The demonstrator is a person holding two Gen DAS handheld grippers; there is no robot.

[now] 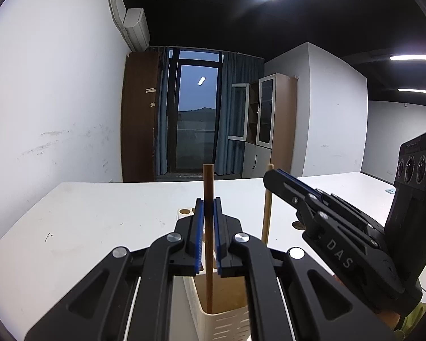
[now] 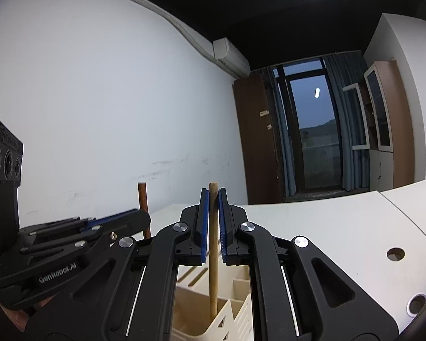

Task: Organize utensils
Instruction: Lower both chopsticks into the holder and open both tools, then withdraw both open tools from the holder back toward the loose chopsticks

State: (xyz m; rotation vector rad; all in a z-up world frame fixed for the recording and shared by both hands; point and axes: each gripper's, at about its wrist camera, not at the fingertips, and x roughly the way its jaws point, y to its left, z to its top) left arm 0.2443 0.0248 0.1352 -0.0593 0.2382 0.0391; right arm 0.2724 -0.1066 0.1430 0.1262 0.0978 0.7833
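Observation:
In the left wrist view my left gripper (image 1: pixel 208 201) is shut on a dark brown wooden stick (image 1: pixel 208 182). The stick stands upright, and its lower end is inside a compartment of the cream slotted utensil holder (image 1: pixel 221 321). To its right, my right gripper (image 1: pixel 271 176) grips a pale bamboo stick (image 1: pixel 267 216). In the right wrist view my right gripper (image 2: pixel 213 191) is shut on that pale stick (image 2: pixel 213 270), which reaches down into a divided section of the holder (image 2: pixel 190 304). My left gripper (image 2: pixel 143 217) and the dark stick (image 2: pixel 142 196) show at the left.
The holder stands on a white table (image 1: pixel 99 221) that has round cable holes (image 2: pixel 395 254) on its right side. A white wall runs along the left. A dark door, a window with curtains and a cabinet (image 1: pixel 272 119) stand beyond the table's far edge.

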